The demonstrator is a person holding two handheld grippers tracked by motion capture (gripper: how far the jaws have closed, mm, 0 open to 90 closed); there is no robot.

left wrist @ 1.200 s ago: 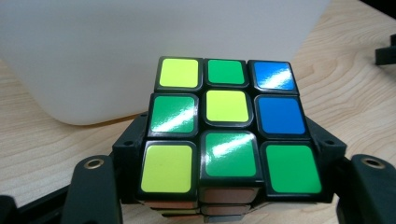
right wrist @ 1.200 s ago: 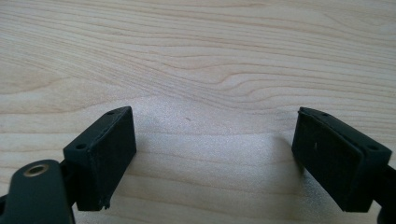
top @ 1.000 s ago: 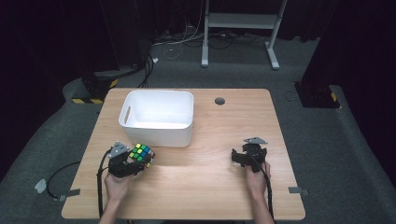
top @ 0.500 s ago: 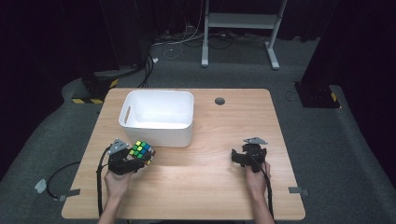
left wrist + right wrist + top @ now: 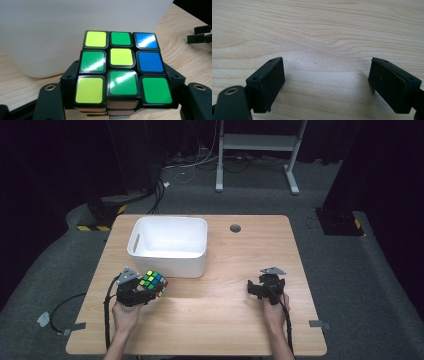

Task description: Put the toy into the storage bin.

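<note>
A scrambled Rubik's cube (image 5: 153,282) with green, yellow and blue stickers on top is held just above the table's front left, close to the near wall of a white bin (image 5: 172,262). My left gripper (image 5: 150,291) is shut on the cube. In the left gripper view the cube (image 5: 122,70) sits between the black jaws, with the bin wall (image 5: 50,37) right behind it. My right gripper (image 5: 256,287) rests low over the table at the right, open. In the right gripper view my right gripper (image 5: 327,82) has only bare wood between its jaws.
The bin is empty and stands at the table's back left. A round cable hole (image 5: 235,228) lies near the far edge. The wooden table top (image 5: 215,310) spreads between the two hands. The other gripper's fingers (image 5: 200,35) show at the left gripper view's upper right.
The left gripper has carried the cube slightly forward, toward the bin. The right gripper has stayed where it was.
</note>
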